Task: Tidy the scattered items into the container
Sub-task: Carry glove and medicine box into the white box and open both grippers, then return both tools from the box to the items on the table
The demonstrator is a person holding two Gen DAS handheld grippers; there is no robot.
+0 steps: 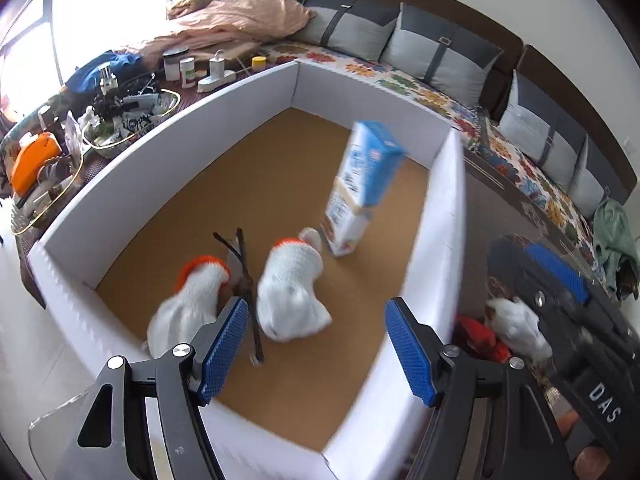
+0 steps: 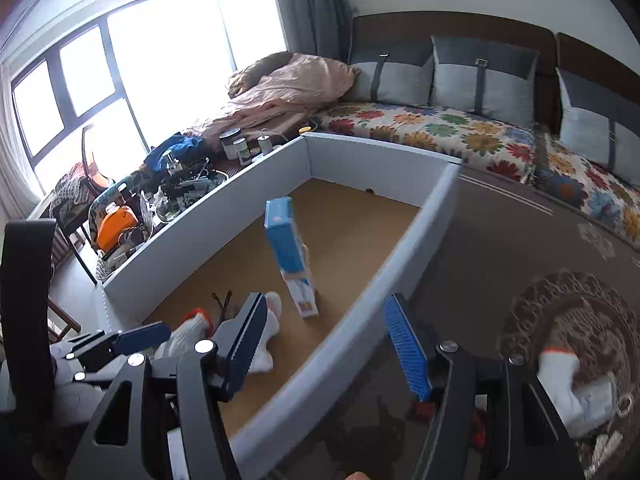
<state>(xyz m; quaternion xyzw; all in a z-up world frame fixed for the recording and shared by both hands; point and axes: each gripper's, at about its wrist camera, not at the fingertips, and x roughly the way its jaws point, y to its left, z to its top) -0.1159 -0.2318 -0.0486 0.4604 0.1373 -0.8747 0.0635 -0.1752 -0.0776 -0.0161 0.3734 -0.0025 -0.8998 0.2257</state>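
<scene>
Left wrist view: white box (image 1: 256, 92) with brown floor, two white gloves (image 1: 290, 296) and blue carton (image 1: 362, 184) standing inside. Both claws spread, nothing pinched: left claw (image 1: 316, 344) above box, right claw (image 2: 324, 344) over box's near wall. Drop step looks done. Next, probably: reach for glove (image 2: 568, 380) left outside box on brown patterned surface (image 2: 500, 240). Beyond box: flowery sofa (image 2: 440, 128), bright window (image 2: 160, 48).

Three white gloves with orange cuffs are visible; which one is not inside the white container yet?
The glove lying on the dark patterned mat to the right of the container. The other two gloves already lie on the container's brown floor.
</scene>
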